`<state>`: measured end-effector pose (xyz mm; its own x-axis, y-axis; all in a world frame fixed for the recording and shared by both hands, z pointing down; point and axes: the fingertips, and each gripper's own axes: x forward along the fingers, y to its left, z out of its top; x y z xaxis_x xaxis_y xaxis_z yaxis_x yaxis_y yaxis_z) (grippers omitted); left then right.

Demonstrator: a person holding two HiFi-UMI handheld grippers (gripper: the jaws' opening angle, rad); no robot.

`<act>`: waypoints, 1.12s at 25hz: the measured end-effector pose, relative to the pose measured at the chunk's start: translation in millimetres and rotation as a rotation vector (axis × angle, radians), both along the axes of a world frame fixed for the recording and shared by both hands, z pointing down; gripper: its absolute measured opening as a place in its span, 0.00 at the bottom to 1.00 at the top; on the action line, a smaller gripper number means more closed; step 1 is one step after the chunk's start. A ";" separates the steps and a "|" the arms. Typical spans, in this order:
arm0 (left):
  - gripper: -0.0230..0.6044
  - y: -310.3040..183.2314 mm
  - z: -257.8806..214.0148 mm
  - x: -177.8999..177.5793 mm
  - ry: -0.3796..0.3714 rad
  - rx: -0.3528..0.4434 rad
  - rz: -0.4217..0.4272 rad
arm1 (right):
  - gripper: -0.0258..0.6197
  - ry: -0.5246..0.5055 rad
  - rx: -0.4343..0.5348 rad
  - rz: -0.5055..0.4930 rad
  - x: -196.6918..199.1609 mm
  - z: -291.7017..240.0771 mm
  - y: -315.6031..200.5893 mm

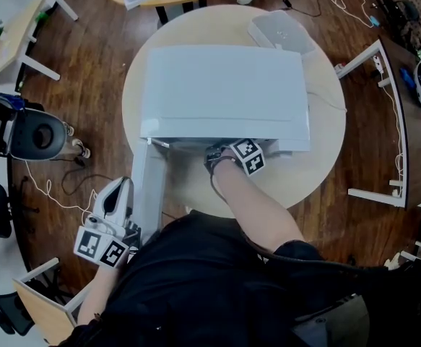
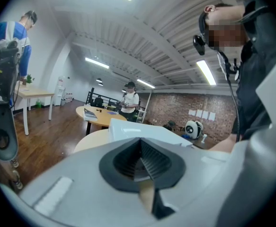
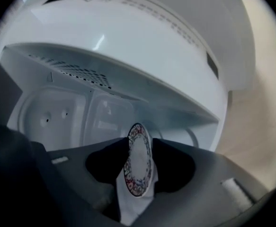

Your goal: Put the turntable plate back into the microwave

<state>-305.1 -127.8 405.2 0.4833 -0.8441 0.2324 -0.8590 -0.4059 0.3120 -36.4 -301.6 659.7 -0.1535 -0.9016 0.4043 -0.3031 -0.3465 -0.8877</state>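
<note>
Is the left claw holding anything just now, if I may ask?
No, the grey left claw has its ribbed jaws closed together with nothing between them.

microwave (image 1: 224, 85): on table (image 1: 326, 157) | plate (image 3: 137, 160): within microwave opening

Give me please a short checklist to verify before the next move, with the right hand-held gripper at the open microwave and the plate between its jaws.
1. The door of the microwave is open: ok, it stands swung out at the left.
2. The turntable plate faces the cavity: ok, the back wall shows behind it.
3. The plate rests on the cavity floor: cannot tell, its lower edge is hidden.
4. The right hand-held gripper is clear of the plate: ok, jaws apart and not pressing it.
5. The left hand-held gripper is free: ok, jaws together, nothing between.
</note>
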 end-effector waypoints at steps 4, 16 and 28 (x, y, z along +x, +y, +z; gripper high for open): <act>0.04 0.8 -0.9 3.3 0.001 0.006 0.015 | 0.28 0.013 0.003 -0.012 -1.5 -0.3 7.6; 0.04 3.9 -5.6 16.2 0.012 0.037 0.059 | 0.29 0.021 -0.012 -0.030 5.6 -0.6 36.2; 0.04 8.4 -8.4 42.1 0.049 0.068 0.101 | 0.29 0.130 0.043 -0.213 5.9 -25.2 76.5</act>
